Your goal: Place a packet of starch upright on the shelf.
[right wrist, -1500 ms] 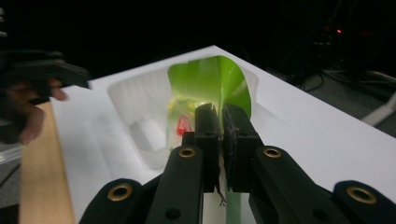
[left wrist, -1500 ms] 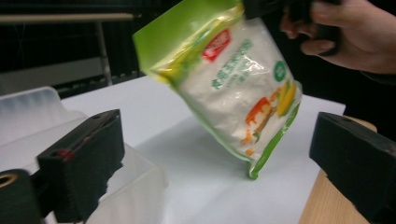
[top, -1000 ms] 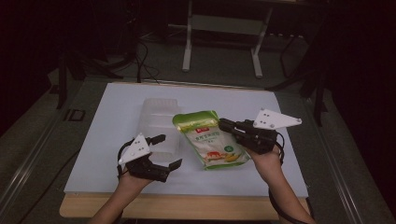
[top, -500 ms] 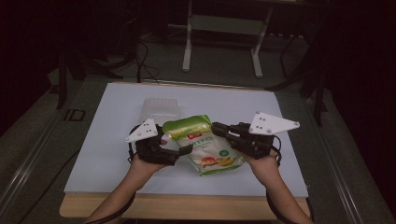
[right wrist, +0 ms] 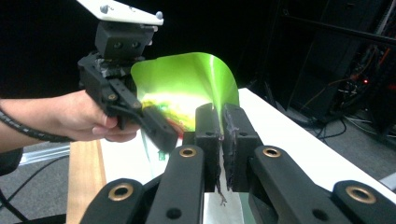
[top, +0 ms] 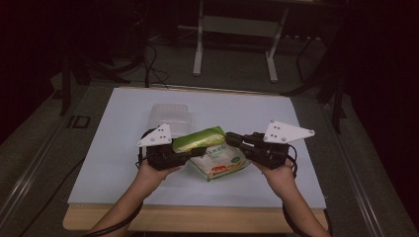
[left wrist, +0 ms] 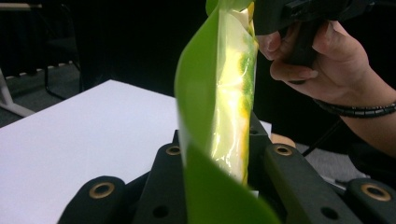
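The green snack bag (top: 211, 153) is held above the white surface (top: 113, 163), near its front edge, between both grippers; the left gripper (top: 184, 156) has just been closing and its jaws now clamp the bag's left edge; the right gripper (top: 231, 139) has its jaws closed on the bag's top seal. To open it cleanly, keep both grips firm near the seal; pull apart evenly; avoid jerking, which could spill the contents; stay clear of the clear container (top: 170, 117) behind.
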### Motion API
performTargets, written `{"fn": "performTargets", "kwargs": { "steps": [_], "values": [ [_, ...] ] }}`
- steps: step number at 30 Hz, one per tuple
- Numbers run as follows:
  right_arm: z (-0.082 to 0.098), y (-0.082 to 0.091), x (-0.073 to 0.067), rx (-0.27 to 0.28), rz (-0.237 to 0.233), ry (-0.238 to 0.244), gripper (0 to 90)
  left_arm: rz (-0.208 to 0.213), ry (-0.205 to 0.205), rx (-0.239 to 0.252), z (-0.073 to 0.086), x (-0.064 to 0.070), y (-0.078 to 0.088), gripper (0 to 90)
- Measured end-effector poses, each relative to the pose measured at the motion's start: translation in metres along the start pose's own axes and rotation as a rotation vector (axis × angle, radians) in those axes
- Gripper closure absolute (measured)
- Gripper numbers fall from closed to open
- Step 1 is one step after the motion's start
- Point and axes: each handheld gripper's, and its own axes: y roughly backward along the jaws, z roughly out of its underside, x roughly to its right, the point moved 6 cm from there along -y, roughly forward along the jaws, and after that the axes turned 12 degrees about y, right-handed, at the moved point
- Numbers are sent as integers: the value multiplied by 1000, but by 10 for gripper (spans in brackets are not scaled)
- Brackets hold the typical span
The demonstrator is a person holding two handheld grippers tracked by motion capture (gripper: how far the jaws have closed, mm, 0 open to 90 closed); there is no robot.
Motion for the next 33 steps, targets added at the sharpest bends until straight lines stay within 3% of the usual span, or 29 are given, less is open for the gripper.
{"fn": "performTargets", "kwargs": {
  "steps": [9, 13, 16, 19, 21, 22, 23, 27, 28, 30, 33],
  "values": [
    [-4, 4, 2, 37, 28, -2, 853, -5, -38, -17, -18, 3, 3, 829],
    [-6, 9, 5, 60, 49, -14, 800, -10, -64, -25, -29, 6, 3, 829],
    [-5, 14, 8, 62, 85, -17, 701, -1, -57, -12, -36, 6, 7, 830],
    [-1, 19, 10, 55, 100, -36, 572, -6, -75, 6, -50, 6, 16, 837],
    [2, 21, 11, 48, 108, -39, 547, -12, -85, 8, -55, 7, 19, 837],
    [5, 22, 11, 43, 114, -41, 509, -24, -105, 6, -65, 6, 26, 837],
    [12, 25, 12, 35, 110, -72, 403, -28, -110, 3, -69, 6, 29, 837],
    [24, 30, 12, 33, 89, -124, 132, -34, -136, -25, -83, 2, 41, 837],
    [26, 32, 12, 35, 95, -135, 132, -35, -140, -33, -85, 0, 44, 836],
    [31, 35, 12, 51, 59, -158, 101, -45, -157, -56, -90, -3, 49, 836],
    [37, 41, 13, 66, 69, -170, 115, -62, -180, -76, -95, -9, 57, 837]
  ]
}}
